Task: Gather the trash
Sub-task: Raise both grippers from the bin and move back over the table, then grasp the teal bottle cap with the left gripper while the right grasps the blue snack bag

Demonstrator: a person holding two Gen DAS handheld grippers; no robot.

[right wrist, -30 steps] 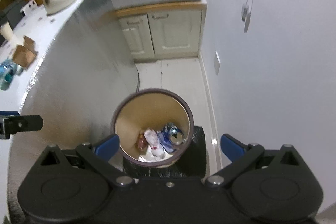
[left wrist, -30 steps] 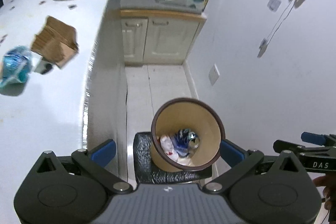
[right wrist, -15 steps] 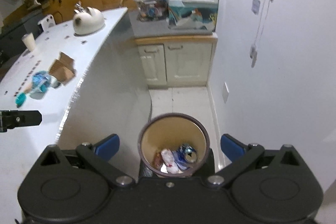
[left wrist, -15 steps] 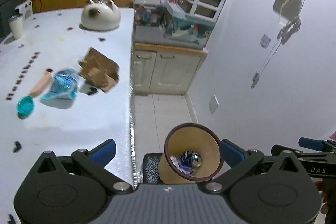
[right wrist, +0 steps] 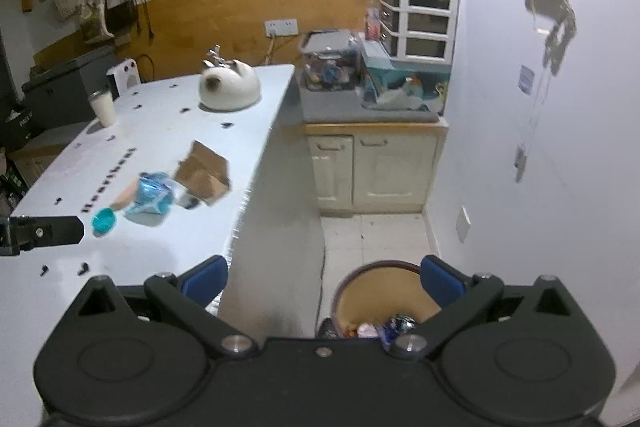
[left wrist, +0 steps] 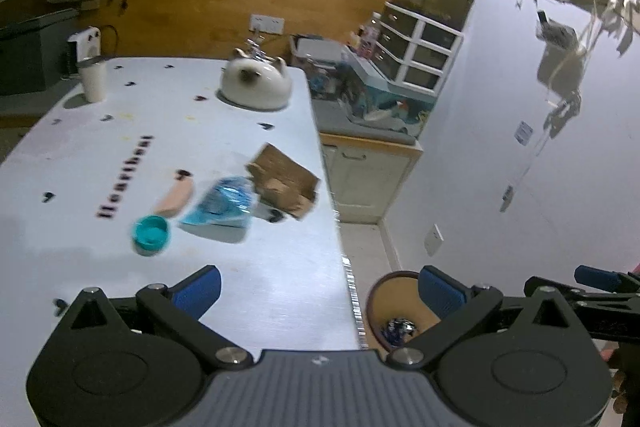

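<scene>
Holding both claws empty: left gripper (left wrist: 318, 291) and right gripper (right wrist: 324, 281) are spread wide, nothing between the fingers. Bin (right wrist: 378, 287) sits on the floor below me, beside the table (left wrist: 276, 291), already holding some rubbish. Remaining trash lies near the table's right edge: torn cardboard box (left wrist: 284, 181), blue plastic wrapper (left wrist: 224, 203) touching it, teal cap (left wrist: 151, 235) just beside. My guess: all light. Wrapper's crinkly and slippery, so I'd pinch a bunched fold. Cardboard's stiffer, take a flap edge.
</scene>
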